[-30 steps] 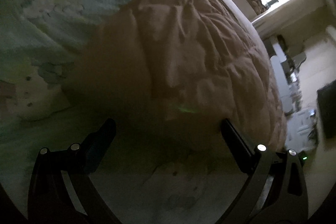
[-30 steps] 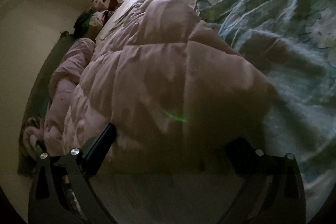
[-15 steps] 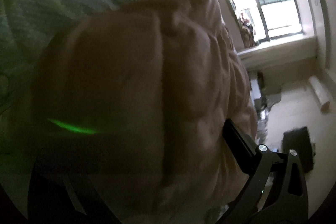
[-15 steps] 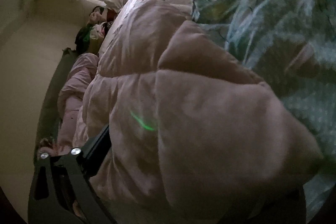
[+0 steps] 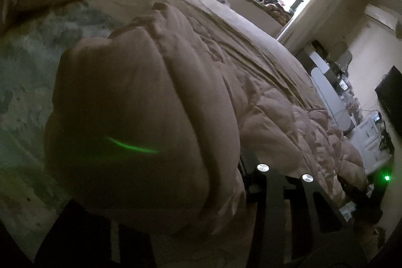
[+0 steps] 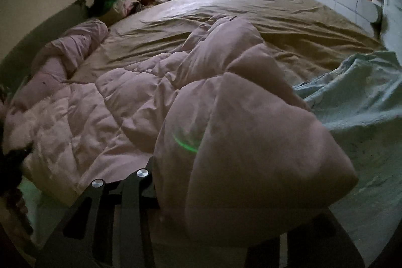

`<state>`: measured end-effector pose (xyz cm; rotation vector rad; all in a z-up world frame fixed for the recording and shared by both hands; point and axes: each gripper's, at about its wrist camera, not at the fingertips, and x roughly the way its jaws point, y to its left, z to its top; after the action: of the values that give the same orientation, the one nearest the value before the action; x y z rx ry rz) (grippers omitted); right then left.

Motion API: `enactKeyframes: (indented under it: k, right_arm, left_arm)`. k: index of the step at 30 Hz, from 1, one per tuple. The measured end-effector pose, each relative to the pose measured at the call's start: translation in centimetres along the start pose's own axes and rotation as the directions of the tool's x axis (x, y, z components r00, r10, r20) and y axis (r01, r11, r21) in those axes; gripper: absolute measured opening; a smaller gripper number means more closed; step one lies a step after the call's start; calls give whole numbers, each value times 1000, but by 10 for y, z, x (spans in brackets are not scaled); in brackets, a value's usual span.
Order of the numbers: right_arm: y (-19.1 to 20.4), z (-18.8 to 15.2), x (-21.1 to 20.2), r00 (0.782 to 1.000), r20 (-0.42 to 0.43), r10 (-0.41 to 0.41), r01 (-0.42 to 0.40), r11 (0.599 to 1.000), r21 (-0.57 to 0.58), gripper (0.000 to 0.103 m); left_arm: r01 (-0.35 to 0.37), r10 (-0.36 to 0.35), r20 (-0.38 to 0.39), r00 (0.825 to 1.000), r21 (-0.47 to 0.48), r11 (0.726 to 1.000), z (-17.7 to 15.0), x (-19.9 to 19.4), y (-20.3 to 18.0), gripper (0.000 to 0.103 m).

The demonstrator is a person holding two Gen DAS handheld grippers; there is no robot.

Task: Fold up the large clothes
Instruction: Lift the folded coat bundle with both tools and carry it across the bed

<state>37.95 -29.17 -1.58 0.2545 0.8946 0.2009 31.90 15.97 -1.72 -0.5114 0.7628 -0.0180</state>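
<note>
A pink quilted comforter (image 5: 140, 97) lies bunched along the near side of the bed. One padded corner of it bulges up between the fingers of my left gripper (image 5: 163, 205), whose jaws are closing and pinching it. Only the right finger (image 5: 253, 175) shows; the fabric covers the other. In the right wrist view another corner of the comforter (image 6: 251, 142) sits raised in my right gripper (image 6: 221, 205), whose jaws are also closing on it. Its left finger (image 6: 148, 175) presses the fabric; the right one is hidden.
A pale green patterned blanket (image 6: 364, 104) lies beside the comforter and also shows in the left wrist view (image 5: 30, 67). A tan sheet (image 6: 251, 16) covers the far bed. Pink pillows (image 6: 72, 47) line the wall. White furniture (image 5: 324, 82) and a black screen (image 5: 392, 97) stand beyond the bed.
Both grippers went from wide open around the comforter's edge to closed on it. Both rose and rolled, lifting the two corners off the bed.
</note>
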Motion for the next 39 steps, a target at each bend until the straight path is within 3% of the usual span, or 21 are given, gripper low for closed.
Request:
enactKeyframes:
  k: [4,7,15,22,34,39]
  right_arm:
    - [9,18,0,998,-54,-31,32,999,10,37]
    - [29,30,-8,995,-71,-73,70,996,-49,37]
    - [35,47,-30,990,-109,-84,73,992,-104,36]
    - [42,59,-45,977,-198,-77,52,990,-130,37]
    - [60,53,-71,977,-208,-35,12,994,-110,37]
    - [59,49,-99,987,-160,25,-41,995,-94,37]
  left_arm:
    - [-10,10,7,1000,62,998,9,-1,-9,33]
    - [-2,1,17,1000,74,997,14,-6,-11,32]
    - [25,-30,39,999,114,993,31,-26,-26,32]
    - [43,-49,50,998,112,993,38,-39,-22,32]
    - [62,-68,52,996,113,992,41,-60,-11,32]
    - [87,-98,79,992,134,987,32,-82,-7,32]
